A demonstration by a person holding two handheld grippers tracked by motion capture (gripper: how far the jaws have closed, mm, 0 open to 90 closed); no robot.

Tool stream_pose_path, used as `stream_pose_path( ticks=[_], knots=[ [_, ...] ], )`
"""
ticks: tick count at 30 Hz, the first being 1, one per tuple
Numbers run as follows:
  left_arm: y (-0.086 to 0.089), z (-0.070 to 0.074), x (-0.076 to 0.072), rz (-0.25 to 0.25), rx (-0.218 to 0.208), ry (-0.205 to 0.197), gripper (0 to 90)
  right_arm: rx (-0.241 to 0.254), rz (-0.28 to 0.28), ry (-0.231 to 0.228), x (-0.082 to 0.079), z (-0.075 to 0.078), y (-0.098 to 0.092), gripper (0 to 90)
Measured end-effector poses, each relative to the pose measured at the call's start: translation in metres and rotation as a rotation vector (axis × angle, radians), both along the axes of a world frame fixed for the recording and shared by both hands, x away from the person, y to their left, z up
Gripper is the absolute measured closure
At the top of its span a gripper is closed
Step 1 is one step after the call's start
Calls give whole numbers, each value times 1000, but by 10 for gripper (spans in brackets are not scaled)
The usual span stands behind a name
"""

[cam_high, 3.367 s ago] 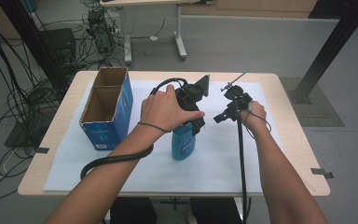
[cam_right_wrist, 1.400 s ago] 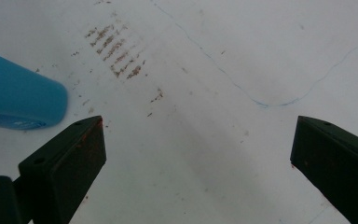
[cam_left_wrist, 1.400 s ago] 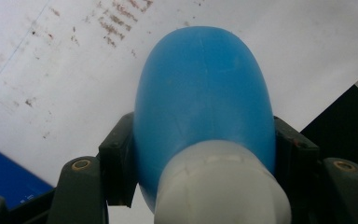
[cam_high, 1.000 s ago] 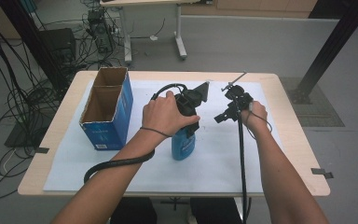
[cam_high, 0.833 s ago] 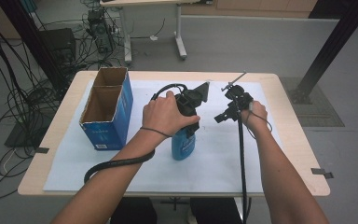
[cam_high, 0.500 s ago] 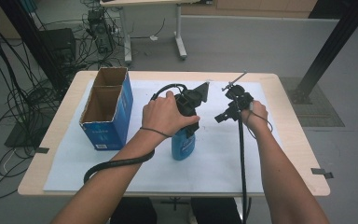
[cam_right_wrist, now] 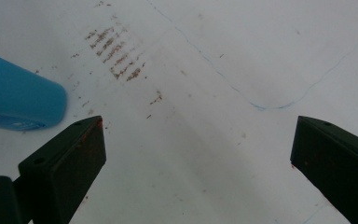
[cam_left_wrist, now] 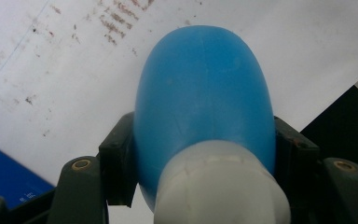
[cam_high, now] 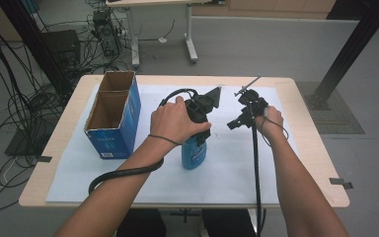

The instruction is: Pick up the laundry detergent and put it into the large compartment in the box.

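Observation:
A blue plastic bottle [cam_high: 194,154] with a white neck stands upright on the white sheet near the table's middle. My left gripper [cam_high: 198,132] comes down on it from above and is shut on it just below the white neck. In the left gripper view both black pads [cam_left_wrist: 116,163] press the blue bottle [cam_left_wrist: 205,93] on either side. My right gripper [cam_high: 238,120] is held to the right of the bottle, above the sheet, open with nothing between its jaws. In the right gripper view [cam_right_wrist: 196,154] the bottle [cam_right_wrist: 14,100] lies at the left edge, apart from the jaws.
An open blue cardboard box [cam_high: 111,116] stands at the table's left. A white sheet [cam_high: 237,170] with smudges and a thin blue line covers most of the wooden table [cam_high: 306,148]. Cables trail from both grippers toward the near edge.

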State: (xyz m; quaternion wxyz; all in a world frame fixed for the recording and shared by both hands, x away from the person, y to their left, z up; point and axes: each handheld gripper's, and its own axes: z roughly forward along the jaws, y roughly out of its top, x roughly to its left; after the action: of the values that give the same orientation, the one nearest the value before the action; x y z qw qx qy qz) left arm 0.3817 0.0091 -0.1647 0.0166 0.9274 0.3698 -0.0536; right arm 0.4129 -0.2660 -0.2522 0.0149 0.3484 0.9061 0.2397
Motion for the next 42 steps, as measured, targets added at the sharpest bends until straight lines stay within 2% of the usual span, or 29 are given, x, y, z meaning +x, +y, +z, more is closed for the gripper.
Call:
stream_pose_path(
  ticks=[42],
  knots=[
    [-3, 0, 3, 6, 10, 9, 373, 7, -10, -4, -2, 1, -4, 33]
  ],
)
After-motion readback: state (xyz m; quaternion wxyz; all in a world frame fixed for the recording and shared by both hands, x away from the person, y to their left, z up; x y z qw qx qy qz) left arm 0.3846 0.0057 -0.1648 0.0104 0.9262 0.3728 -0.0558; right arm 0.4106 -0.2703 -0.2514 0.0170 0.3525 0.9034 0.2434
